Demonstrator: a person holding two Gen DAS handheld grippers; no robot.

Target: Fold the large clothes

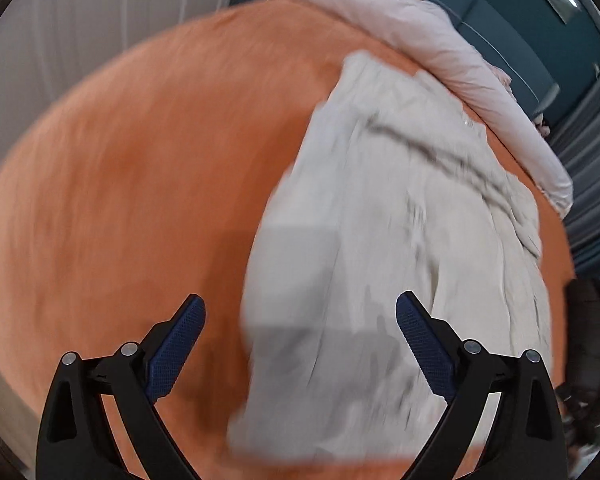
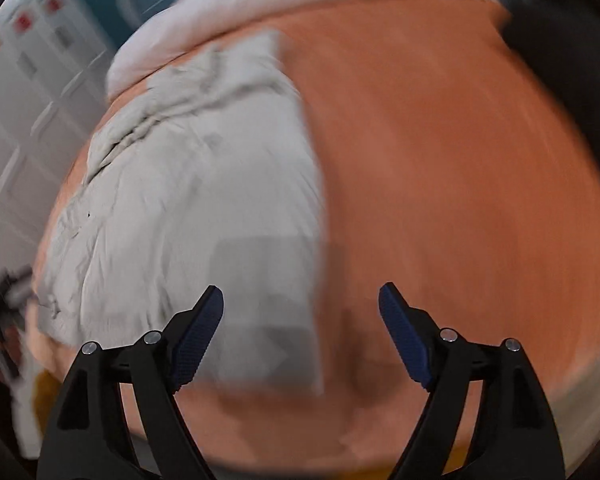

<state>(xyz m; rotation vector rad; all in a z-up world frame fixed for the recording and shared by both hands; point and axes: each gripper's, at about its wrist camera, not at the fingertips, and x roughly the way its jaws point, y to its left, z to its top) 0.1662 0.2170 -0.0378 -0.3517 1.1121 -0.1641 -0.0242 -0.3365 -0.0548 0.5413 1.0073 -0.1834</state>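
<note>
in the left wrist view, the left gripper (image 1: 300, 344) is hanging wide apart and holding nothing, above the near edge of the garment (image 1: 400, 248). the pale garment is lying wrinkled on the orange sheet (image 1: 132, 200), just beside the pink duvet (image 1: 440, 52).

in the right wrist view, the right gripper (image 2: 300, 336) is also gaping wide and bare, over the garment's (image 2: 188, 200) near right edge on the sheet (image 2: 440, 180). both pictures are blurring.

plain pale grey garment (image 1: 400, 240) on a plain orange bed sheet (image 1: 140, 200); pale pink duvet (image 1: 420, 36); black grippers with dotted dark blue pads (image 1: 178, 344).
</note>
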